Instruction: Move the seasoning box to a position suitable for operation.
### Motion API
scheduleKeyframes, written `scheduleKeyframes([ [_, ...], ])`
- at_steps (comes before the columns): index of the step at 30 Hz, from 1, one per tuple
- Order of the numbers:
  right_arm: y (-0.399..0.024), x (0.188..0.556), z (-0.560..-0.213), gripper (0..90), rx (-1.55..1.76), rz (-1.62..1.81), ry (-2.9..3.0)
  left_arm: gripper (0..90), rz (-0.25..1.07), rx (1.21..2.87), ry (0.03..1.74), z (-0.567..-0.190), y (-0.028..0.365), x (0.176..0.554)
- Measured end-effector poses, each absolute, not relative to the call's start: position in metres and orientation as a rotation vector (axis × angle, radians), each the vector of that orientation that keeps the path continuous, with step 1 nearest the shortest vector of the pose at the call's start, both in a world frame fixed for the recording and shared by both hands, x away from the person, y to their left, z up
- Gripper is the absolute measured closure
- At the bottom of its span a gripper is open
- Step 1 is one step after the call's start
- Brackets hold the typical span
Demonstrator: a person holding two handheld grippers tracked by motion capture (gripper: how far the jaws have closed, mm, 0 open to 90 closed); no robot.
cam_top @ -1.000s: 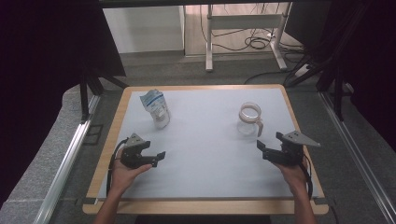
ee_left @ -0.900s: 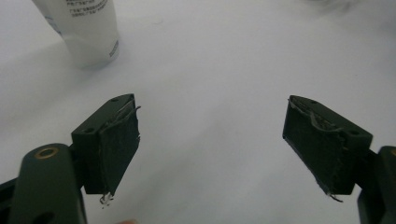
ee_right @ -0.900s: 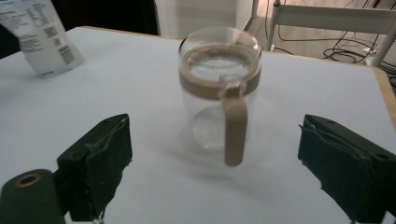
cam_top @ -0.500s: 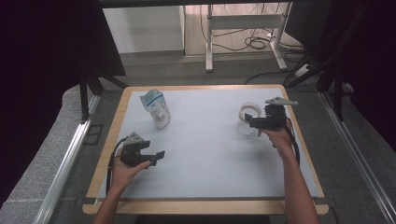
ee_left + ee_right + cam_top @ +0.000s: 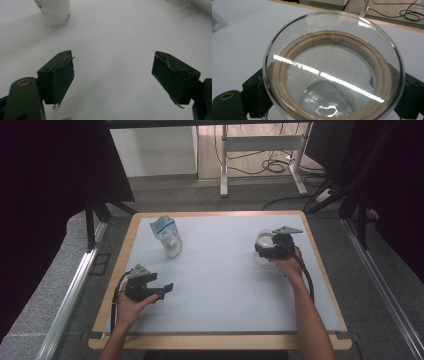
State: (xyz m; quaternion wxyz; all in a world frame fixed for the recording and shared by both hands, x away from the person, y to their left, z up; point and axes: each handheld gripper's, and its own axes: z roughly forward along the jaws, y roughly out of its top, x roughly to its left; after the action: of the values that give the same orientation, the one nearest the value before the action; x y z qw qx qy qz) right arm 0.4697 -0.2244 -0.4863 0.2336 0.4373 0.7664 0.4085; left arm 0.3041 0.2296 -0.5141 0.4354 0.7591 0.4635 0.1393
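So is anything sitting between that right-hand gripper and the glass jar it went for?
Nothing visible. The right gripper is already at the glass jar, with one black jaw on each side of it. The white packet stands far off across the table.

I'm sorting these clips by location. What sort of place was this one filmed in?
Probably a lab or recording studio, not a home. The white-topped table is ringed by black curtains, loose cables lie on the floor behind it, and each hand works a hand-held gripper, the right one at a glass jar.
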Motion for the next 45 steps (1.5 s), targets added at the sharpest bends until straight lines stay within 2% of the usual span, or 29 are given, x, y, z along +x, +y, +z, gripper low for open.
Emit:
scheduleKeyframes([
  [9,-0.223,0.454,-0.477,11.2,1.146,1.143,2.104,17.8,0.337,1.891,1.142,-0.515,0.229,0.306],
  [14,-0.221,0.425,-0.464,11.3,1.045,1.191,2.161,17.8,0.323,1.891,1.143,-0.517,0.229,0.308],
  [29,-0.233,0.352,-0.467,11.2,0.927,1.321,2.254,17.7,0.320,1.907,1.117,-0.516,0.221,0.307],
  [35,-0.237,0.337,-0.470,11.2,0.889,1.327,2.309,17.7,0.326,1.914,1.111,-0.516,0.220,0.305],
  [45,-0.236,0.332,-0.481,11.2,0.840,1.286,2.387,17.8,0.336,1.930,1.102,-0.515,0.218,0.305],
])
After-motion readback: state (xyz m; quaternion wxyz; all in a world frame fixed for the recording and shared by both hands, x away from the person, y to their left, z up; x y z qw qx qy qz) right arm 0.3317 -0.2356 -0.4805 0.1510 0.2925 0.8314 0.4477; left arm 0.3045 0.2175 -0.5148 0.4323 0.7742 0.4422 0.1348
